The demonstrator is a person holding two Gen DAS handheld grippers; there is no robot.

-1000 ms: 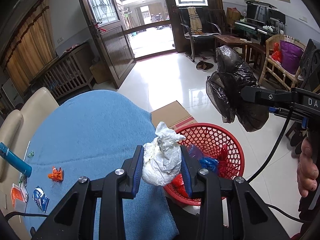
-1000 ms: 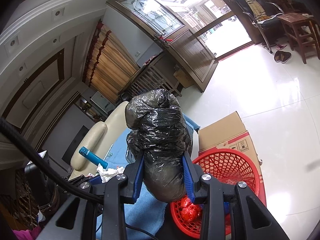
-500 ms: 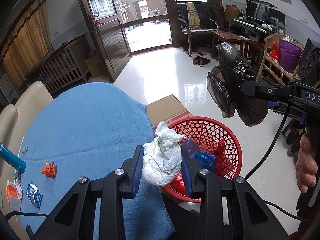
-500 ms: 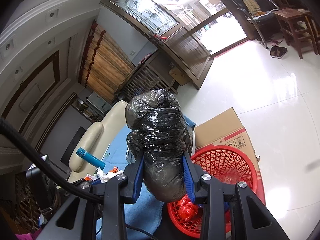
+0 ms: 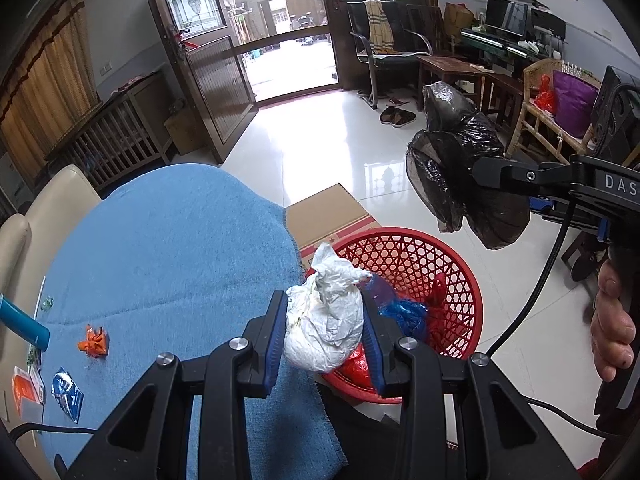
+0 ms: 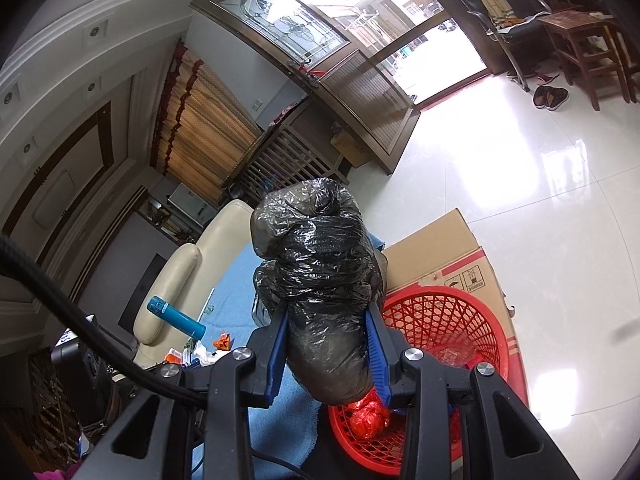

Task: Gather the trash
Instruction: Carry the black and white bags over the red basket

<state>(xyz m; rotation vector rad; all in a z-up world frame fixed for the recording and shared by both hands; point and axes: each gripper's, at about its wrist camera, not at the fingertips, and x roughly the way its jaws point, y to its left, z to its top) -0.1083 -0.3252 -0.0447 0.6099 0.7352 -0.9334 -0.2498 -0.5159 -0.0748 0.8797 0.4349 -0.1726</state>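
My left gripper [image 5: 325, 312] is shut on a crumpled white paper wad [image 5: 326, 326], held at the edge of the blue-covered table [image 5: 168, 248], beside the near rim of the red mesh basket [image 5: 420, 256]. My right gripper [image 6: 328, 336] is shut on a crumpled black plastic bag [image 6: 320, 272] and holds it in the air above the basket [image 6: 452, 320]; the bag also shows in the left wrist view [image 5: 460, 168]. The basket holds red and blue trash [image 5: 404, 314].
An orange wrapper [image 5: 94, 345], a blue packet [image 5: 67, 394] and an orange packet [image 5: 25, 390] lie on the blue cloth at left, near a blue tube [image 5: 24, 322]. A cardboard box [image 5: 328, 216] stands behind the basket. A cream sofa [image 6: 188, 272] lies beyond the table.
Both grippers keep their loads. The left view has shifted slightly, so the basket and table sit a little differently; the black bag hangs lower and nearer the basket.
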